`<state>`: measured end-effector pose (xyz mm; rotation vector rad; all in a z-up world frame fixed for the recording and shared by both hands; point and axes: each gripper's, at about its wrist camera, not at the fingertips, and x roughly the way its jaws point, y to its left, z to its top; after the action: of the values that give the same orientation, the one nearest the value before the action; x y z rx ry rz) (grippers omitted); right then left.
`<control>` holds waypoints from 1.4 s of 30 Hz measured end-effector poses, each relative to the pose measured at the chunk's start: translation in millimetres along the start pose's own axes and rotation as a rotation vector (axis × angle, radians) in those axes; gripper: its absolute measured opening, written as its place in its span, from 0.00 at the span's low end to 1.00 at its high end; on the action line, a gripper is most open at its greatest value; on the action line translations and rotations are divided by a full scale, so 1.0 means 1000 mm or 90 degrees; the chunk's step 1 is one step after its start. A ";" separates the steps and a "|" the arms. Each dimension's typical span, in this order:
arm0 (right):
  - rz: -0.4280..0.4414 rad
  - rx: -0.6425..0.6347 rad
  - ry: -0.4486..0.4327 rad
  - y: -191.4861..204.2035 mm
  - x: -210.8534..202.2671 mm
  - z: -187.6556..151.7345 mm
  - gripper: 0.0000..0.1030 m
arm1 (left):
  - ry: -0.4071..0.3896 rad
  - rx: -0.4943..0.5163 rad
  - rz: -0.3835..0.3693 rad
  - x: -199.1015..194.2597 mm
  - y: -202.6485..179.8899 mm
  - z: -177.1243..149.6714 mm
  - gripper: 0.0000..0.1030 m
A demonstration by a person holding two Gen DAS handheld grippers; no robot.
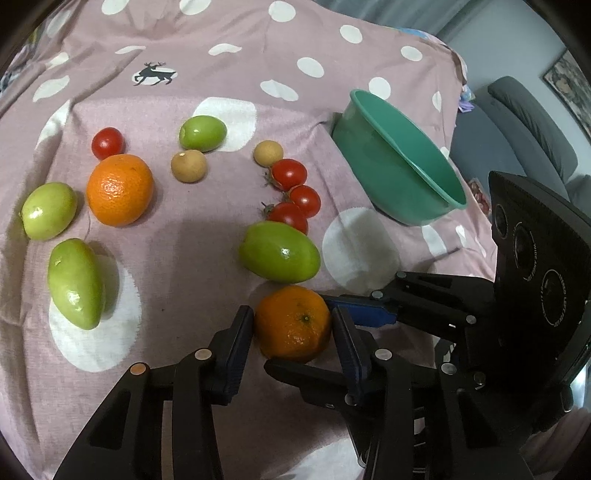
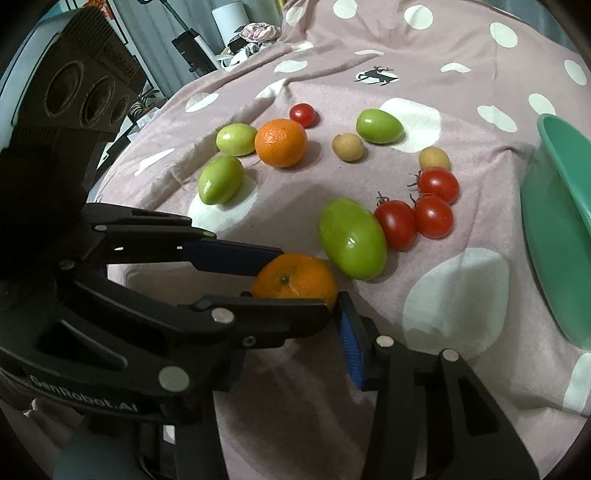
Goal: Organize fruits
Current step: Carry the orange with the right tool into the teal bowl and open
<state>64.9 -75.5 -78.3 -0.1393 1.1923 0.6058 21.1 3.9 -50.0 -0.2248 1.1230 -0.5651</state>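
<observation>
place: home, likely bedroom | cues: polka-dot bedspread point(image 1: 221, 48), grey sofa point(image 1: 532, 125)

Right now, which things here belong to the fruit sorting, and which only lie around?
For the job:
- near orange, with both grippers' fingers against it
- far orange
- four green fruits, e.g.
- four red tomatoes, e.g.
- two small brown fruits, e.g.
- green bowl

Lying about:
- dotted pink cloth
- grey sofa
- clutter behind the bed

Two close wrist views steeply down, left and right, sharing near orange point(image 1: 291, 323).
</observation>
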 end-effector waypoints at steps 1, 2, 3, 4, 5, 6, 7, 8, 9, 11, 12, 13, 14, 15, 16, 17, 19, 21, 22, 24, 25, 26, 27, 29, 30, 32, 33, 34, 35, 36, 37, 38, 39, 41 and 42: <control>0.000 0.002 -0.001 0.000 0.000 0.000 0.43 | -0.002 0.001 0.000 -0.001 0.000 0.000 0.43; -0.001 0.002 -0.003 0.001 -0.001 0.000 0.43 | -0.005 0.003 0.000 -0.002 -0.001 -0.001 0.43; -0.004 0.001 -0.010 0.002 -0.002 -0.001 0.43 | -0.007 0.003 0.001 -0.004 -0.001 -0.001 0.43; -0.003 0.002 -0.015 0.002 -0.003 -0.002 0.43 | -0.010 0.003 0.001 -0.005 -0.002 -0.002 0.43; -0.002 0.004 -0.019 0.003 -0.004 -0.002 0.43 | -0.011 0.002 -0.001 -0.007 -0.002 -0.002 0.43; -0.003 0.004 -0.021 0.003 -0.005 -0.002 0.43 | -0.012 0.002 -0.002 -0.008 -0.003 -0.001 0.43; -0.004 0.005 -0.024 0.003 -0.007 -0.003 0.43 | -0.014 0.003 -0.002 -0.009 -0.005 -0.001 0.43; -0.005 0.005 -0.027 0.004 -0.008 -0.003 0.43 | -0.016 0.005 -0.001 -0.010 -0.007 0.000 0.43; -0.007 0.006 -0.032 0.004 -0.011 -0.004 0.43 | -0.018 0.009 0.000 -0.012 -0.010 0.001 0.43; -0.013 0.007 -0.041 0.005 -0.015 -0.005 0.43 | -0.024 0.017 -0.001 -0.015 -0.016 0.003 0.43; -0.018 0.010 -0.049 0.005 -0.020 -0.005 0.43 | -0.027 0.021 -0.002 -0.017 -0.019 0.005 0.43; -0.021 0.012 -0.057 0.005 -0.024 -0.007 0.43 | -0.030 0.025 -0.004 -0.018 -0.022 0.006 0.43; -0.025 0.015 -0.065 0.005 -0.028 -0.008 0.43 | -0.034 0.033 -0.006 -0.020 -0.026 0.007 0.43; -0.027 0.018 -0.073 0.004 -0.032 -0.009 0.43 | -0.038 0.040 -0.007 -0.021 -0.029 0.008 0.43; -0.030 0.021 -0.082 0.003 -0.037 -0.010 0.43 | -0.041 0.045 -0.008 -0.022 -0.033 0.009 0.43; -0.033 0.023 -0.089 0.001 -0.041 -0.011 0.43 | -0.043 0.050 -0.008 -0.022 -0.036 0.011 0.43; -0.040 0.025 -0.104 0.000 -0.048 -0.012 0.43 | -0.049 0.066 -0.007 -0.023 -0.046 0.016 0.43; -0.047 0.029 -0.118 -0.003 -0.055 -0.013 0.43 | -0.054 0.080 -0.006 -0.023 -0.055 0.022 0.43; -0.051 0.031 -0.129 -0.006 -0.059 -0.013 0.43 | -0.056 0.087 -0.005 -0.022 -0.059 0.025 0.43; -0.064 0.040 -0.149 -0.012 -0.066 -0.013 0.43 | -0.060 0.105 -0.005 -0.020 -0.071 0.035 0.43; -0.068 0.043 -0.156 -0.015 -0.069 -0.013 0.43 | -0.063 0.113 -0.005 -0.018 -0.075 0.038 0.43; -0.072 0.047 -0.164 -0.020 -0.071 -0.013 0.43 | -0.065 0.120 -0.005 -0.016 -0.079 0.042 0.43; -0.076 0.053 -0.172 -0.025 -0.074 -0.014 0.43 | -0.067 0.128 -0.007 -0.014 -0.084 0.046 0.43; -0.085 0.062 -0.184 -0.035 -0.081 -0.014 0.43 | -0.069 0.142 -0.011 -0.007 -0.093 0.055 0.43; -0.089 0.065 -0.188 -0.040 -0.085 -0.014 0.43 | -0.071 0.151 -0.016 -0.003 -0.098 0.062 0.43; -0.105 0.071 -0.200 -0.052 -0.092 -0.013 0.43 | -0.072 0.161 -0.026 0.004 -0.106 0.073 0.43; -0.114 0.074 -0.206 -0.059 -0.096 -0.012 0.43 | -0.072 0.163 -0.032 0.007 -0.110 0.078 0.43; -0.119 0.077 -0.210 -0.063 -0.099 -0.011 0.43 | -0.073 0.165 -0.036 0.010 -0.113 0.083 0.43; -0.126 0.082 -0.214 -0.069 -0.102 -0.010 0.43 | -0.074 0.169 -0.040 0.012 -0.116 0.087 0.43; -0.135 0.085 -0.219 -0.076 -0.105 -0.009 0.43 | -0.075 0.175 -0.045 0.017 -0.121 0.094 0.43; -0.141 0.087 -0.221 -0.080 -0.107 -0.007 0.43 | -0.076 0.179 -0.048 0.021 -0.124 0.098 0.43; -0.149 0.091 -0.224 -0.086 -0.109 -0.005 0.43 | -0.076 0.182 -0.051 0.024 -0.126 0.102 0.43; -0.157 0.094 -0.225 -0.091 -0.111 -0.004 0.43 | -0.076 0.184 -0.056 0.030 -0.128 0.107 0.43; -0.166 0.102 -0.228 -0.102 -0.113 -0.002 0.43 | -0.074 0.184 -0.062 0.037 -0.130 0.114 0.43; -0.169 0.108 -0.229 -0.108 -0.113 -0.002 0.43 | -0.071 0.185 -0.064 0.043 -0.132 0.119 0.43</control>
<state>92.4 -208.0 0.4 -0.0416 0.8534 0.2789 100.1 -142.1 26.0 -0.0603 0.9130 -0.7872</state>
